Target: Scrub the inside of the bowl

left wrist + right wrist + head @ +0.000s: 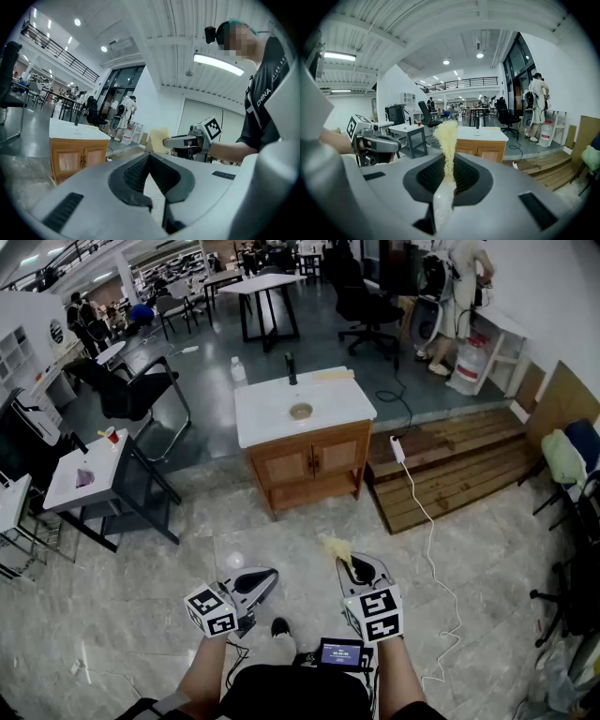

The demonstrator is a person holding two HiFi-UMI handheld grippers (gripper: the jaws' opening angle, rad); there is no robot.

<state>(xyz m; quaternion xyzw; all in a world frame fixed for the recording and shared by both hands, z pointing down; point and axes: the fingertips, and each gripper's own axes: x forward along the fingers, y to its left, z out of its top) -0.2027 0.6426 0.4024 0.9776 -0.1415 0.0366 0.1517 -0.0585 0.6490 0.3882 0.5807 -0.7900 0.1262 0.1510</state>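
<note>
The left gripper (150, 158) is being held with its jaws fully together and nothing between them. The right gripper (447, 174) is being held just beside it, its jaws clamped narrowly on the one yellow sponge (446, 136), whose frayed end is sticking up past the tips. Two grippers and a single sponge are being shown above the grey tiled floor (141, 615), while the one bowl (301, 411) is being left on the white top of the single wooden cabinet (309, 465), well apart from both grippers and touched by neither.
</note>
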